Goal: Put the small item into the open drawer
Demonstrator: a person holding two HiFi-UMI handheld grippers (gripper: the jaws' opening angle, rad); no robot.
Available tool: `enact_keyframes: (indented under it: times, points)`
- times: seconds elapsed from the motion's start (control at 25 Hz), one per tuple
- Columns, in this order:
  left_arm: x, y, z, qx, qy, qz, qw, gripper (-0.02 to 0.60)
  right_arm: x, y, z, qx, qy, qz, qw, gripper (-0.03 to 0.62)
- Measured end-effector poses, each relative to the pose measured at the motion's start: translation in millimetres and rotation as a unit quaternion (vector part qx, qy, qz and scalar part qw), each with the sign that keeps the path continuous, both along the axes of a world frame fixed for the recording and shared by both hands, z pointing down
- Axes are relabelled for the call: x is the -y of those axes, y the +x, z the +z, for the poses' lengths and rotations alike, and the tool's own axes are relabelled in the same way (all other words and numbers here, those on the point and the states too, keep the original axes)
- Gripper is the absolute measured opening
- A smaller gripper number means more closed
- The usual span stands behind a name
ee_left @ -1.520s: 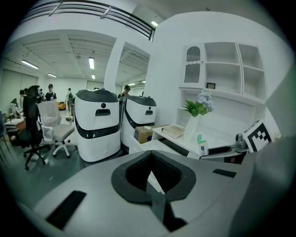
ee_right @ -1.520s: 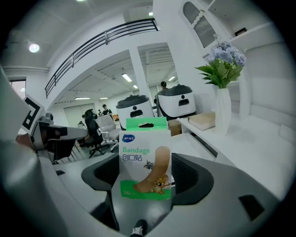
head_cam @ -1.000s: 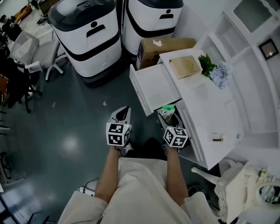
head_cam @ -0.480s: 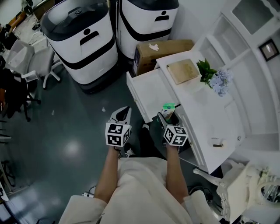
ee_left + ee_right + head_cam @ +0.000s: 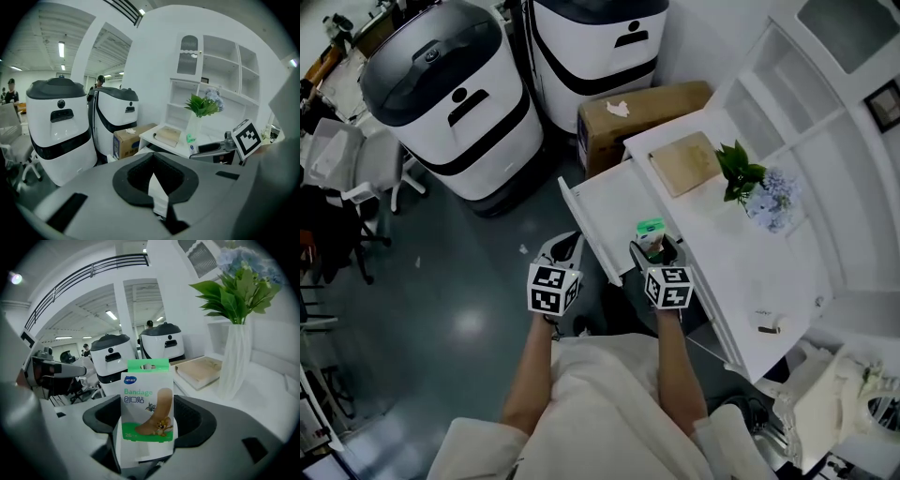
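Bandage pack (image 5: 147, 399), printed "Bandage", clamped in right gripper (image 5: 654, 253) jaws; left gripper (image 5: 564, 247) jaws closed.

1. The bandage pack (image 5: 147, 404) is glossy printed card.
2. The drawer (image 5: 614, 204) looks smooth and white-painted.
3. The floor (image 5: 441, 281) is dark and glossy.
4. The cardboard box (image 5: 642, 103) is matt brown.

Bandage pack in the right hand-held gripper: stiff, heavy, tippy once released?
Probably light and fairly stiff: the green-and-white cardboard bandage pack stands upright without sagging, pinched only at its lower end by the right hand-held gripper. Thin and flat, so it would likely topple onto a face in the open white drawer, not roll.
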State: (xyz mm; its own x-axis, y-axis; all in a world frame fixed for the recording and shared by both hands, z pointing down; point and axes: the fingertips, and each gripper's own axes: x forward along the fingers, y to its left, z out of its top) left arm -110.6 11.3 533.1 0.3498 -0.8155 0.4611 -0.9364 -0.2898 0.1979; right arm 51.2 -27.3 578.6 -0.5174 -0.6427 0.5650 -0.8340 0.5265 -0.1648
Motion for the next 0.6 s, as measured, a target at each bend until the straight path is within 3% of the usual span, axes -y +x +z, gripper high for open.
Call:
enact_keyframes:
  times: [0.24, 0.6]
  points:
    - [50, 13, 9, 0.009, -0.016, 0.011, 0.9998, 0.017, 38, -6, 15, -0.006, -0.024, -0.036, 0.999, 0.365]
    - [101, 16, 24, 0.023, -0.04, -0.009, 0.9989, 0.017, 80, -18, 42, -0.005, -0.062, -0.089, 0.994, 0.365]
